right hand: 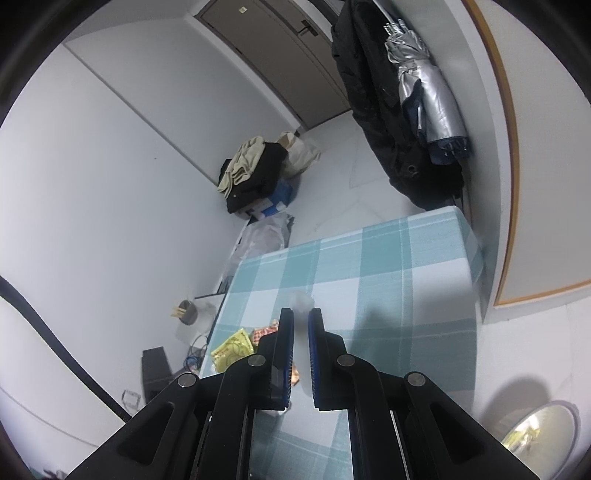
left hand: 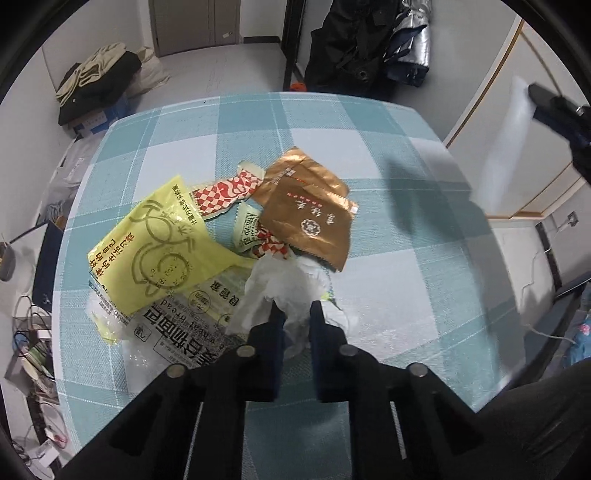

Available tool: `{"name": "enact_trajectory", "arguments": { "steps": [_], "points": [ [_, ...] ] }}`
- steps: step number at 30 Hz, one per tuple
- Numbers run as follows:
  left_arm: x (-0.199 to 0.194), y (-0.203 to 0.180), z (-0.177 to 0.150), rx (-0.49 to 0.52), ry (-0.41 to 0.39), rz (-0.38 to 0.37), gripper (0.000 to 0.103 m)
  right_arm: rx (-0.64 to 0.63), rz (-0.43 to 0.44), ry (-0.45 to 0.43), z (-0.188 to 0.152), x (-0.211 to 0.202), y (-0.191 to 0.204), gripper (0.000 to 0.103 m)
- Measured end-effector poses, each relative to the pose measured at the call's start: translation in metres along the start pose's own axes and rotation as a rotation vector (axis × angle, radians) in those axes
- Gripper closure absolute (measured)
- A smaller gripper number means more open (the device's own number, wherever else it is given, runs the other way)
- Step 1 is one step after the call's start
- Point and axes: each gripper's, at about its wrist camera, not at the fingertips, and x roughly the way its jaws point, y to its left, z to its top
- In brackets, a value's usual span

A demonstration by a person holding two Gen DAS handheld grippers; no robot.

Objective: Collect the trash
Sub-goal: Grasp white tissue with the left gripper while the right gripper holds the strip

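Left gripper (left hand: 295, 314) pinched on white tissue (left hand: 284, 284), right gripper (right hand: 301, 317) clamping translucent plastic sheet (right hand: 302, 301), bin (right hand: 539, 430) w/ wrappers inside.

The counter (left hand: 369, 122) wore a teal-and-white checked cloth. Beyond its far edge, straight ahead of the tool, dark coats (left hand: 347, 44) and a folded silver umbrella (left hand: 413, 40) hung against a white wall. Ahead and to the left, folded clothes (left hand: 96, 79) lay heaped on a blue box on the pale floor, near a brown door (left hand: 195, 22). Tangled cables (left hand: 29, 332) crowded the floor far left.
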Motion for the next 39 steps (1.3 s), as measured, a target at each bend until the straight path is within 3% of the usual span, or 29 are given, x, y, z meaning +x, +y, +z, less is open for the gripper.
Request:
{"name": "enact_trajectory", "arguments": {
  "steps": [8,13,23,39],
  "points": [
    [-0.044,-0.003,-0.004,0.006,-0.11,-0.176,0.097,-0.001,-0.028,0.002,-0.006,-0.003,0.002,0.096],
    [-0.068,-0.007,-0.008,0.023,-0.178,-0.229,0.097,0.019,-0.058,-0.011,-0.01,-0.007,0.0,0.096],
    [-0.105,0.009,-0.013,0.051,-0.311,-0.224,0.097,0.02,-0.07,-0.032,-0.02,-0.014,0.013,0.096],
    [-0.132,0.035,-0.018,0.03,-0.394,-0.258,0.097,-0.123,-0.052,0.016,-0.081,-0.004,0.076,0.098]
  ]
}}
